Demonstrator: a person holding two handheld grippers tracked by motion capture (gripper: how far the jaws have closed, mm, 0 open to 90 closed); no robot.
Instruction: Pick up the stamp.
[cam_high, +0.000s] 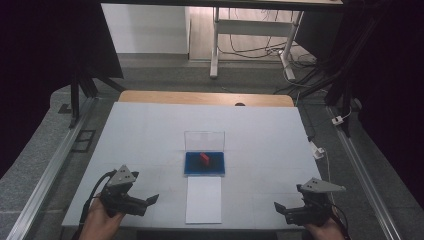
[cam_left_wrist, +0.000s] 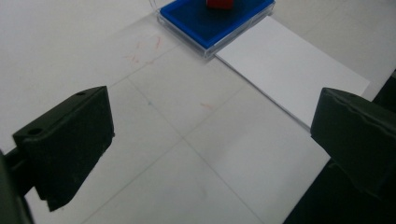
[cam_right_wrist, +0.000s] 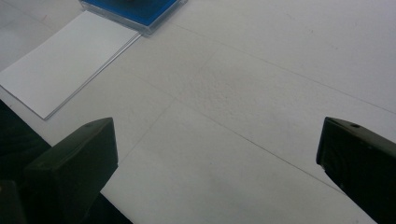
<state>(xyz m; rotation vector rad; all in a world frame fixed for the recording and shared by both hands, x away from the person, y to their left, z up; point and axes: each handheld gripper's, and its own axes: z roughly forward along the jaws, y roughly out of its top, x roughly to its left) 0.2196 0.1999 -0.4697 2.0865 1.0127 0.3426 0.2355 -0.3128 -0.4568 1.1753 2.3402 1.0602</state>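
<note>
White table (cam_high: 150, 140) under everything; we see a white paper sheet (cam_high: 203, 199) at its near edge, touching the blue tray (cam_high: 192, 164) with clear raised lid (cam_high: 204, 140); small red block (cam_high: 205, 158) sits in the tray. Left gripper (cam_high: 153, 199) and right gripper (cam_high: 278, 207) rest near the front corners, jaws spread wide, holding and touching nothing
</note>
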